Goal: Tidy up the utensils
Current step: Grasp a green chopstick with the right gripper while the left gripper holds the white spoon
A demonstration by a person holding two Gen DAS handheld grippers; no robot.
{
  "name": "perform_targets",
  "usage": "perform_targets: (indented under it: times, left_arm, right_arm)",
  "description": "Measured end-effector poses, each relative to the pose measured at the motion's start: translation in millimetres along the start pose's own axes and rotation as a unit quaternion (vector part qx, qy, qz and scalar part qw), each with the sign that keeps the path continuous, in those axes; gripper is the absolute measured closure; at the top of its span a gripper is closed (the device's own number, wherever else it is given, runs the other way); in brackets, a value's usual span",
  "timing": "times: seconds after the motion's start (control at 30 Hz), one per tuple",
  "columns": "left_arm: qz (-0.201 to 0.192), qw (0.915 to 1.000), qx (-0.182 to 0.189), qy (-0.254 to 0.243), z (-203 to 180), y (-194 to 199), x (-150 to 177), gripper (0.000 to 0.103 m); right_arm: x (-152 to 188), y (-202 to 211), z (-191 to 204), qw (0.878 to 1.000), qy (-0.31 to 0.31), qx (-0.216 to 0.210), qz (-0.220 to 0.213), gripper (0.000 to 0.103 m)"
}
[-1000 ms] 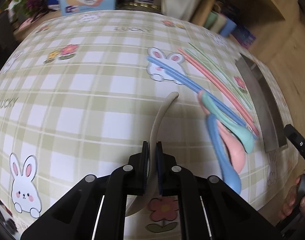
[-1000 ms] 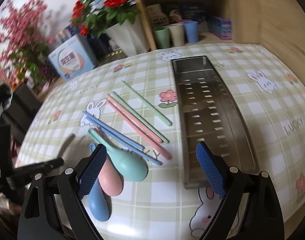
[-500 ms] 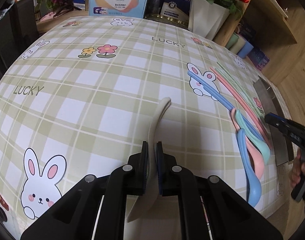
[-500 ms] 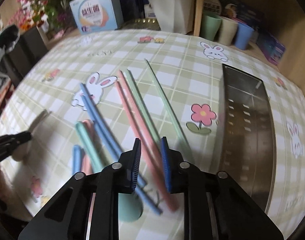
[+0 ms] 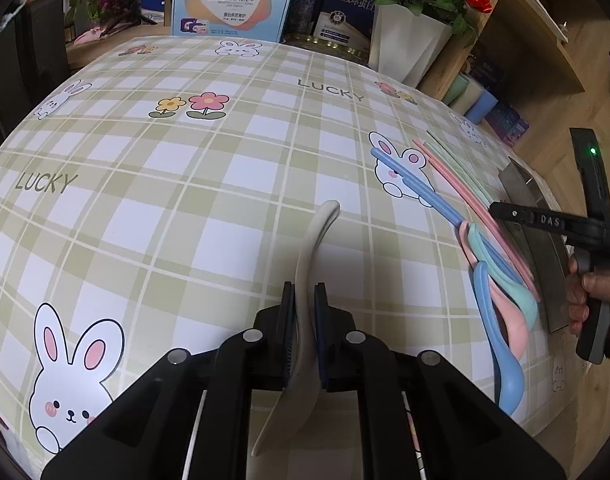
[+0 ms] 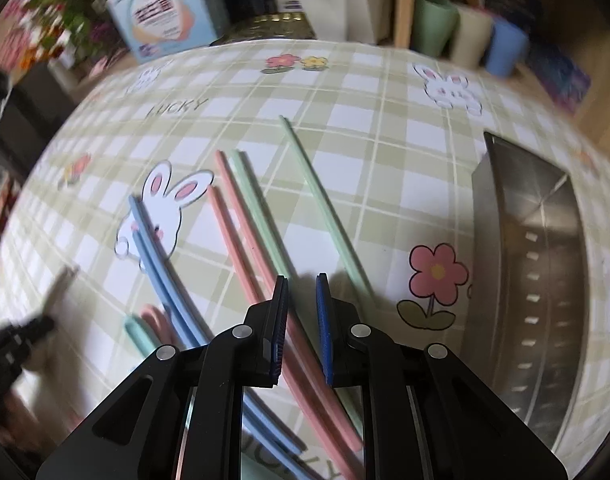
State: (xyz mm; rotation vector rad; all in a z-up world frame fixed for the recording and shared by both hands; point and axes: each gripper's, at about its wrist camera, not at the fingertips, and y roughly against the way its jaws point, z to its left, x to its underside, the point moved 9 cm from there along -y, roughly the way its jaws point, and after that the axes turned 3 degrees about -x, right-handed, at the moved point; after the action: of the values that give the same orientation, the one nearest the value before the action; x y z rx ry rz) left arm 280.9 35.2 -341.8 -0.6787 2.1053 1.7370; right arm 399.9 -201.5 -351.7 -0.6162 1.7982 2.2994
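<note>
Plastic, by the look of it: the beige spoon (image 5: pixel 317 232) seems light, stiff and a little slick. The left gripper (image 5: pixel 303 292) is pinching it across the narrow part of the handle, near the bowl. The handle tip points away over the checked tablecloth (image 5: pixel 185 200) and the bowl hangs back under the tool. A grip that close to the bowl should keep it from swinging, though I would expect a smooth handle to twist between the pads if it gets bumped.

Over by the steel tray (image 6: pixel 485 240), the right gripper (image 6: pixel 301 280) has just been closing its jaws. They stand almost together, with a slim gap. A pink chopstick (image 6: pixel 241 216) shows through that gap, but I can't tell whether the pads touch it.

The green chopsticks (image 6: pixel 325 208) and blue chopsticks (image 6: pixel 153 248) lie loose on the cloth beside it. All of them look thin, rigid, light and likely to roll. I would take one near its middle, so it stays level and doesn't pivot.

The blue spoon (image 5: pixel 505 376), pink spoon (image 5: pixel 513 320) and green spoon (image 5: pixel 521 300) lie bunched just beside the tray.
</note>
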Motion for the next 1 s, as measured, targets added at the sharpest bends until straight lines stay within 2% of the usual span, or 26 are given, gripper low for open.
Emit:
perform_targets:
  times: [0.07,0.13,0.4,0.57,0.67,0.87,1.0]
  left_arm:
    - [0.0,1.0,0.002,0.003,1,-1,-1,0.094]
    - [0.0,1.0,0.003,0.002,1,-1,0,0.094]
    - [-0.001,1.0,0.003,0.001,1,-1,-1,0.093]
    - [-0.002,1.0,0.003,0.002,0,0,0,0.093]
    - [-0.003,1.0,0.0,0.0,0,0,-1,0.093]
    - [-0.004,1.0,0.001,0.0,0,-1,-1,0.093]
    - [-0.006,1.0,0.004,0.002,0,0,0,0.093]
  right_arm:
    - [-2,-4,-8,0.999,-0.044,-0.017,0.007,0.089]
    - [-3,-5,-9,0.998,-0.05,-0.021,0.003,0.089]
    - [-2,-7,-3,1.0,-0.011,0.004,0.012,0.089]
    - [3,-6,-3,0.998,-0.031,-0.012,0.053,0.089]
    - [3,-7,0,0.998,-0.014,0.0,0.064,0.09]
    - [1,-9,5,0.997,0.019,0.021,0.065,0.089]
    - [2,-7,8,0.997,0.04,0.036,0.051,0.09]
